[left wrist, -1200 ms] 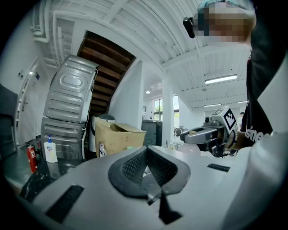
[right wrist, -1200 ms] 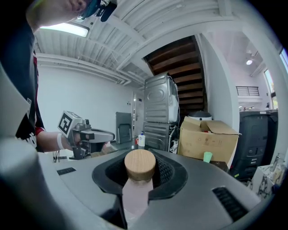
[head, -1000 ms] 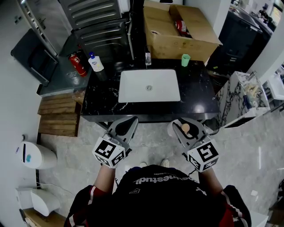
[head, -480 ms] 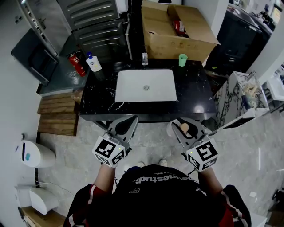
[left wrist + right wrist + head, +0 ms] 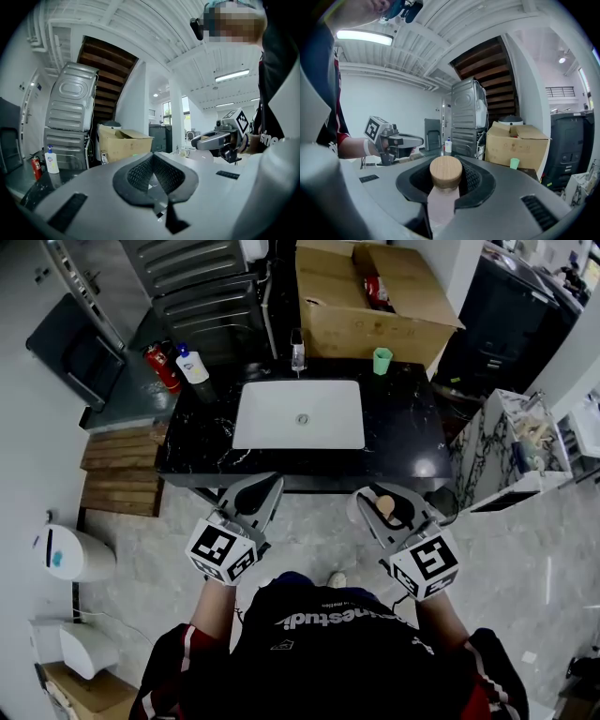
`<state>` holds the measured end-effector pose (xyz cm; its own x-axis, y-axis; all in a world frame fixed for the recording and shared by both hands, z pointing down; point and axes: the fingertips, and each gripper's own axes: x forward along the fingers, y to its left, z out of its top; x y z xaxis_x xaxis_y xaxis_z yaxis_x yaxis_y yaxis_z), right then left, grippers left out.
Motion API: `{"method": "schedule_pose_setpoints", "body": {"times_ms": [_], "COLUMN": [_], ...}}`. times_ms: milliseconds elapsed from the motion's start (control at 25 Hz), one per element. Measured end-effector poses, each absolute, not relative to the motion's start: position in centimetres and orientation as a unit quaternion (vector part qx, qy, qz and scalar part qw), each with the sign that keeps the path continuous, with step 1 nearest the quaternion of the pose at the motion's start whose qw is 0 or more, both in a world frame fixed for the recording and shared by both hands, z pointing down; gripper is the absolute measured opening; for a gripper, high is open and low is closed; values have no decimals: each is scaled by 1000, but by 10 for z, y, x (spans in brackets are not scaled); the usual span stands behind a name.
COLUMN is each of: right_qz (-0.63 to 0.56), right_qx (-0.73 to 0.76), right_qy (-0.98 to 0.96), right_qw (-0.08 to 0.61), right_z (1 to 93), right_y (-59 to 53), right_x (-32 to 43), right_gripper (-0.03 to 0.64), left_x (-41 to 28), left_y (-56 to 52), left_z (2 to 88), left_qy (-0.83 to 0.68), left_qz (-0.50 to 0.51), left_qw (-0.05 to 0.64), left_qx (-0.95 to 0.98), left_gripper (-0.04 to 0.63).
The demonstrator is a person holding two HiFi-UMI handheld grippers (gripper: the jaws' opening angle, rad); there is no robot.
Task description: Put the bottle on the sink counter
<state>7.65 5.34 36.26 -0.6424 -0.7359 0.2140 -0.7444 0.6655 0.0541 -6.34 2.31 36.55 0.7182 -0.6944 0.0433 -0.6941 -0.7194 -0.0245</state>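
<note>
A pale pink bottle [image 5: 440, 206] with a round wooden cap [image 5: 384, 507] sits between the jaws of my right gripper [image 5: 380, 509], which is shut on it. That gripper hovers over the floor just in front of the black marble sink counter [image 5: 412, 442], near its right half. In the right gripper view the bottle's cap stands upright between the black pads [image 5: 476, 180]. My left gripper [image 5: 260, 493] is beside it at the same height, in front of the counter's left half. Its pads [image 5: 136, 173] meet with nothing between them.
A white basin [image 5: 300, 415] fills the counter's middle, with a faucet [image 5: 298, 351] behind it and a green cup [image 5: 382, 361] at the back right. A pump bottle [image 5: 192, 365] and red extinguisher [image 5: 161, 367] stand back left. A cardboard box [image 5: 375, 296] lies beyond.
Both grippers have drifted slightly toward the counter, and the counter now sits a little further left in the head view. The bottle stays held in the right gripper.
</note>
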Motion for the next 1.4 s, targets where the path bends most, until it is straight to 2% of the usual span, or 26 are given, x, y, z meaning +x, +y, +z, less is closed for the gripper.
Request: {"method": "schedule_pose_setpoints", "body": {"times_ms": [440, 1160, 1400], "right_qz": [39, 26, 31], "right_qx": [414, 490, 532], "right_qy": [-904, -866, -840], "right_qw": [100, 95, 101], "right_z": [379, 378, 382], "right_y": [12, -180, -218], "right_x": [89, 73, 89], "right_gripper": [126, 126, 126], "left_x": [-52, -73, -54], "left_y": [-13, -222, -265], "left_z": [374, 386, 397], "left_qy": [379, 317, 279], "left_qz": [-36, -5, -1], "left_qw": [-1, -17, -22], "left_qx": [-925, -948, -960], "left_gripper": [14, 14, 14]}}
